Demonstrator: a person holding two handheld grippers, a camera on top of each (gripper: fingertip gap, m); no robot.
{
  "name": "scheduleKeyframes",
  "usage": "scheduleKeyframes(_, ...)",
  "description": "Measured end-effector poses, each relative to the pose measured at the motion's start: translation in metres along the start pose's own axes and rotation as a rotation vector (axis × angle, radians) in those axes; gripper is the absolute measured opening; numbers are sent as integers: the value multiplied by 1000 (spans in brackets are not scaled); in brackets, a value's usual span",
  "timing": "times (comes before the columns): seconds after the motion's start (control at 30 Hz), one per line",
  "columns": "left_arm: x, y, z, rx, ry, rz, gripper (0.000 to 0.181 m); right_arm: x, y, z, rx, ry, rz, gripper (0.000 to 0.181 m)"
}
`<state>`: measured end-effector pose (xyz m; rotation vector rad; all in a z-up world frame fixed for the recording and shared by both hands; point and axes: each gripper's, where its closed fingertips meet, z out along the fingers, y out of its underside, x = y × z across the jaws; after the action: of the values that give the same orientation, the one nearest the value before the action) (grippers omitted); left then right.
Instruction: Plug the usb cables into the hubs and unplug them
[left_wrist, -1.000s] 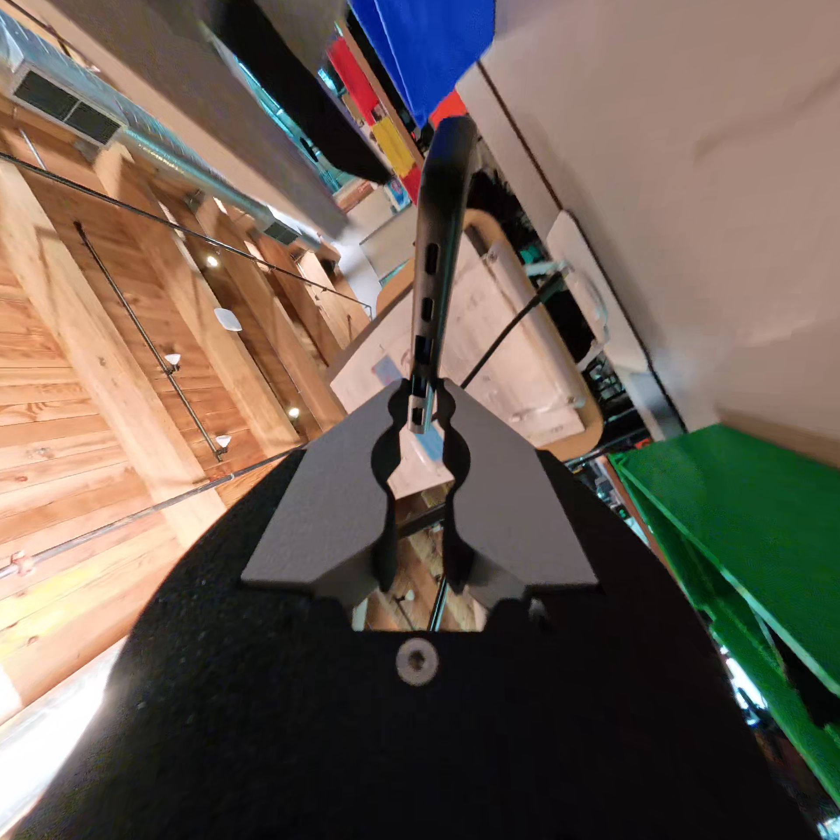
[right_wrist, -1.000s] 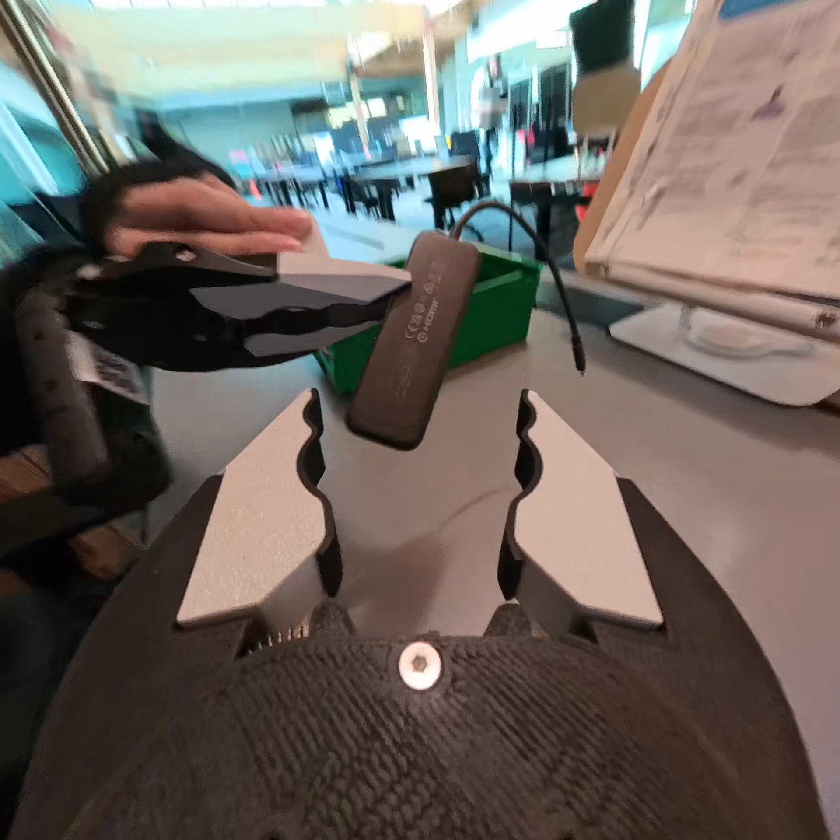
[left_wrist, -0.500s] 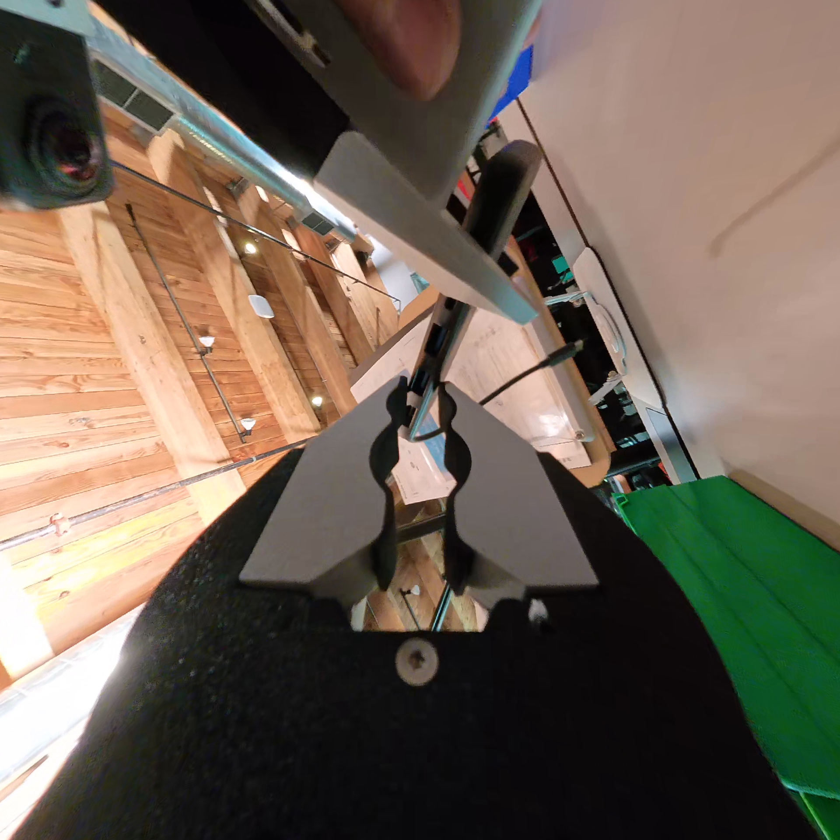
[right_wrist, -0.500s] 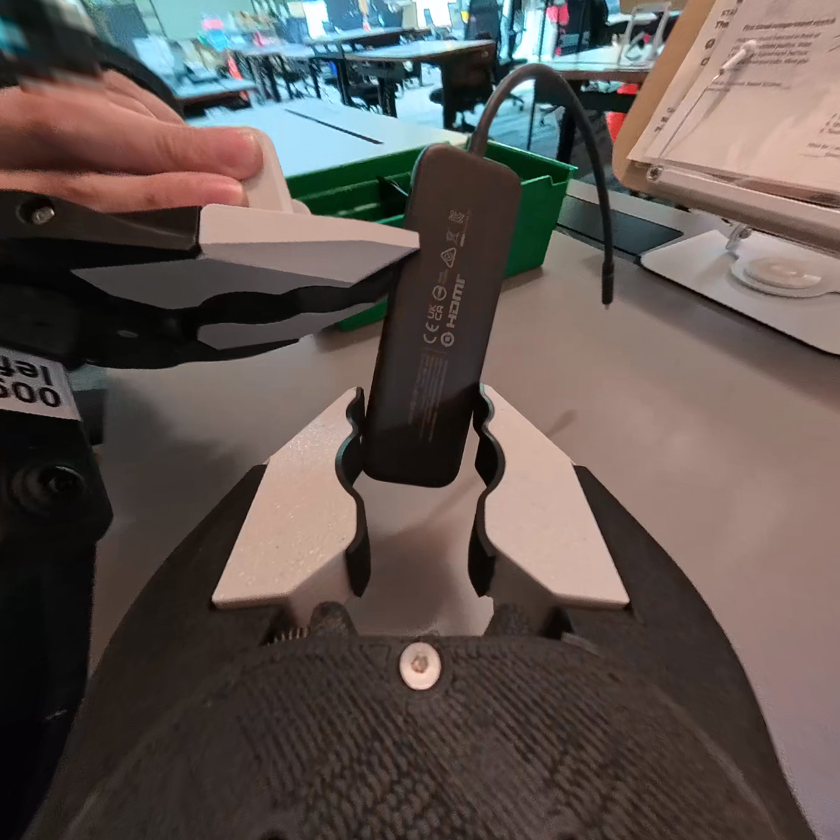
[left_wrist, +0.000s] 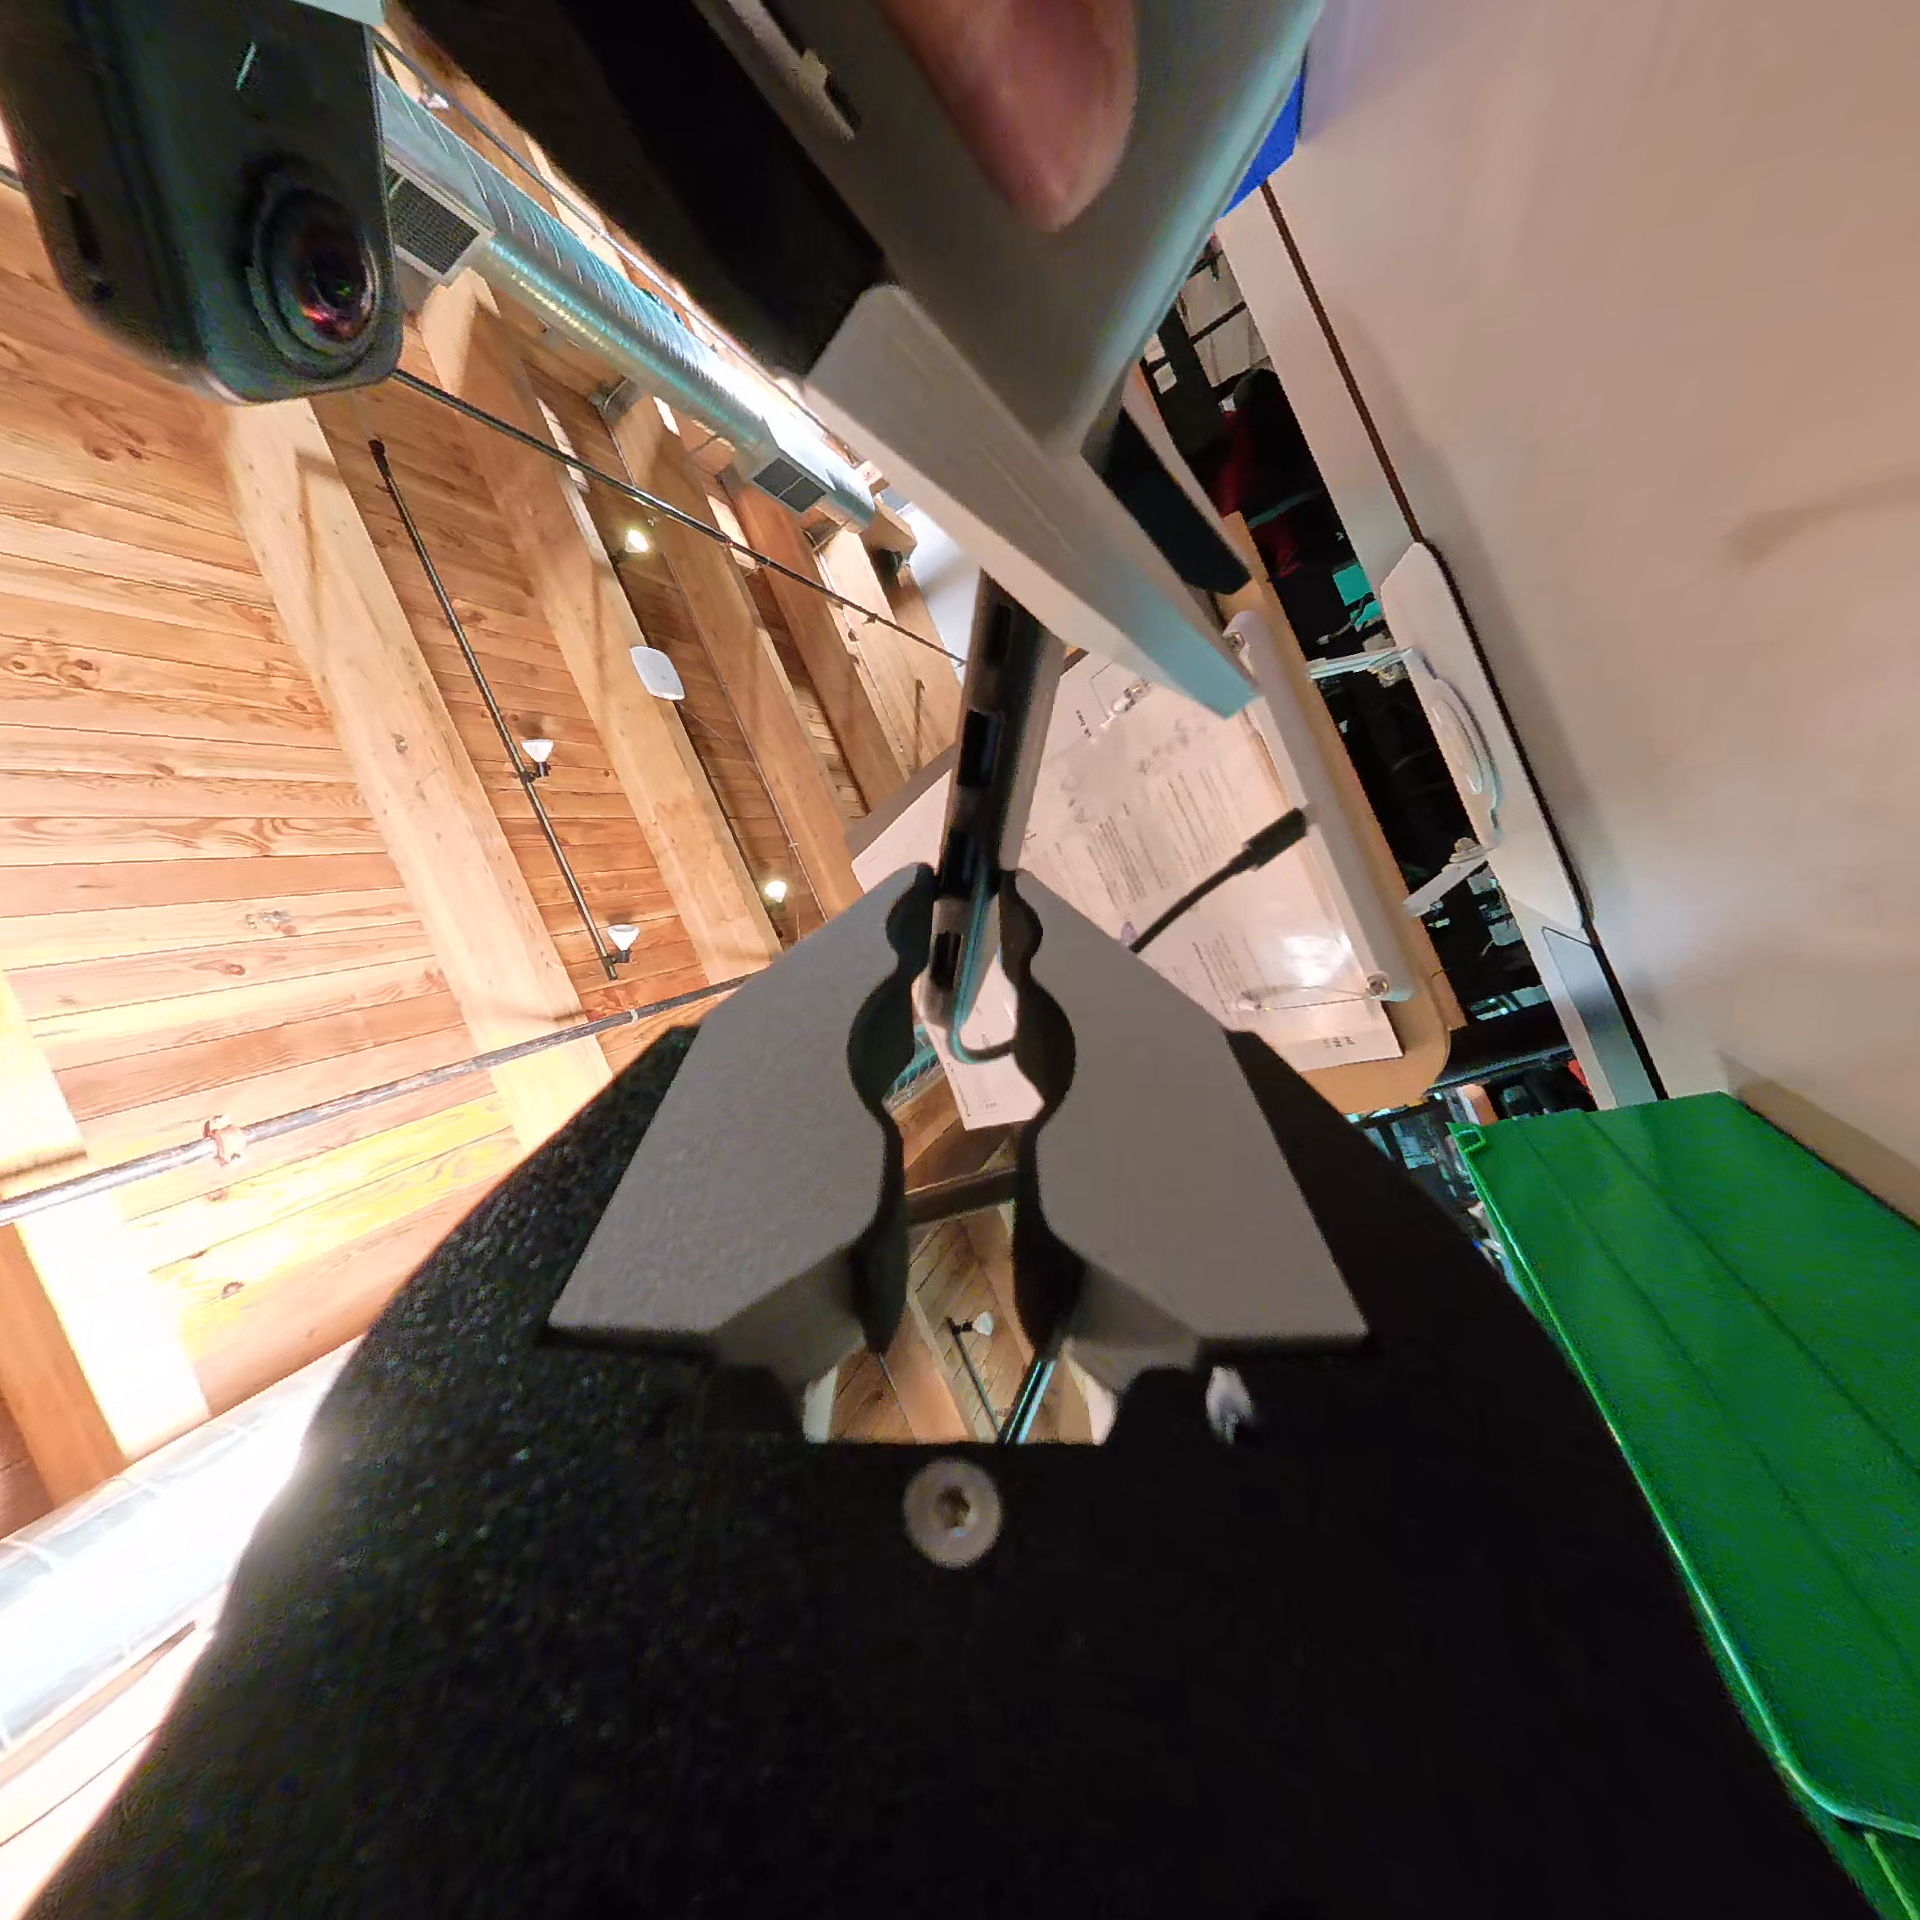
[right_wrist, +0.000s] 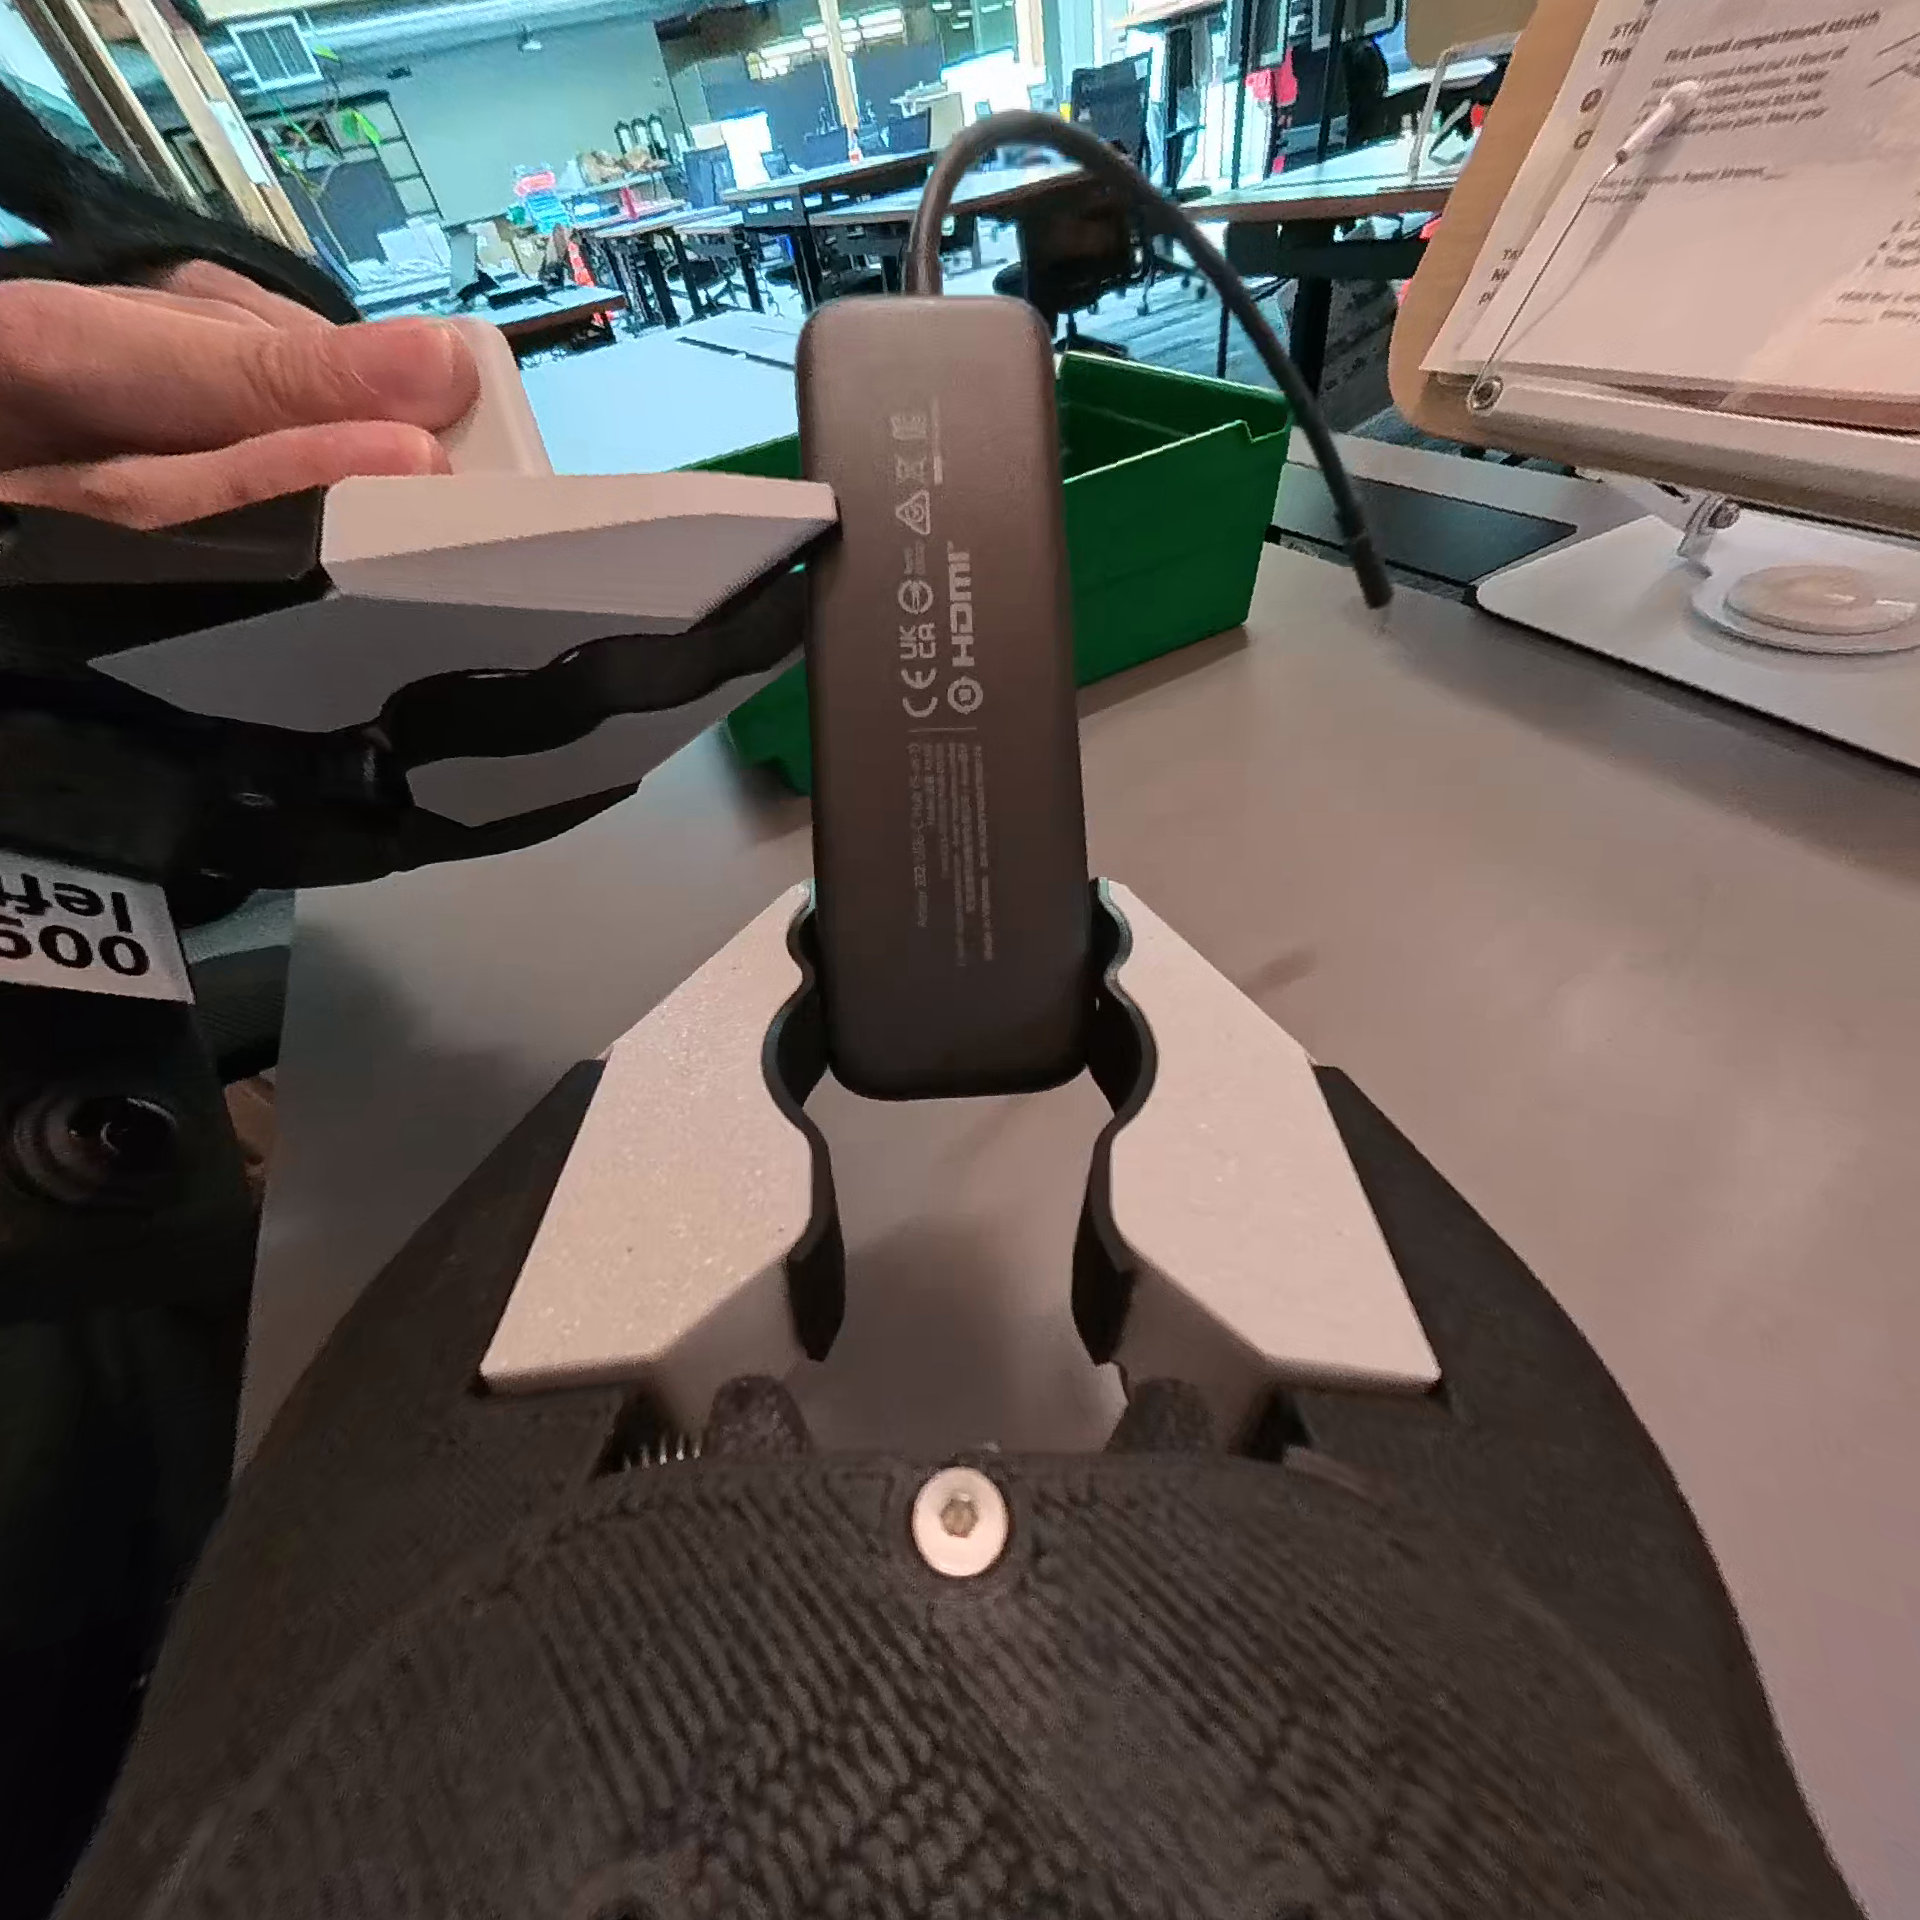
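A dark grey USB hub (right_wrist: 935, 623) stands upright in the air above the table. My right gripper (right_wrist: 951, 935) is shut on its lower end. Its short cable (right_wrist: 1195, 239) arches from the top to the right and ends in a free plug (right_wrist: 1374, 587). My left gripper (right_wrist: 795, 592) comes in from the left, shut on the hub's left edge. In the left wrist view the hub (left_wrist: 982, 748) shows edge-on with its ports, pinched between the tips of my left gripper (left_wrist: 961, 904). The right gripper's grey fingers (left_wrist: 1039, 499) cross above.
A green bin (right_wrist: 1174, 540) sits on the grey table (right_wrist: 1455, 935) behind the hub and shows in the left wrist view (left_wrist: 1714, 1351). A document stand (right_wrist: 1714, 260) and a white plate with a round disc (right_wrist: 1766, 613) are at the right. A person's hand (right_wrist: 208, 384) holds the left gripper.
My right gripper was open and apart from the hub; it has moved in and shut on the hub's lower end. The hub has turned upright. The left gripper keeps its hold.
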<state>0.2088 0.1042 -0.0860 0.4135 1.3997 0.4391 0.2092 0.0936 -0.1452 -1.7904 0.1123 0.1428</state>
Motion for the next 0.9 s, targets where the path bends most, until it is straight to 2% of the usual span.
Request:
scheduleKeyframes(0.03, 0, 0, -1, -2, -3, 9, 9, 0, 0, 2, 2, 8, -12, 48)
scheduleKeyframes(0.17, 3, -3, -3, 5, -2, 68, 9, 0, 7, 6, -47, 80, -146, 46)
scheduleKeyframes(0.23, 2, -9, -5, 31, -17, 83, 9, 1, 7, 7, -61, 116, -194, 58)
scheduleKeyframes(0.37, -4, -23, -8, 70, -59, 135, 9, -9, 9, 9, -78, 57, -110, 67)
scheduleKeyframes(0.43, -5, -33, -10, 94, -58, 136, 9, -10, 1, 8, -34, 59, -97, 68)
scheduleKeyframes(0.5, -7, -37, -10, 86, -62, 146, 9, -8, -4, 5, -14, 64, -92, 53)
scheduleKeyframes(0.67, -6, -39, -9, 116, -50, 86, 10, -7, 2, 3, -49, 25, -78, 53)
scheduleKeyframes(0.73, -8, -33, -9, 108, -25, -28, 10, -8, 0, 2, -37, 7, -67, 54)
scheduleKeyframes(0.8, -17, -12, -8, 54, -9, -218, 12, -3, -3, -2, -26, 27, -67, 54)
scheduleKeyframes(0.83, -18, 0, -6, 29, 22, -357, 16, 0, -5, -4, -17, 33, -66, 54)
scheduleKeyframes(0.9, -4, 10, -5, 43, 225, -788, 32, 0, -15, -10, 47, 10, -53, 54)
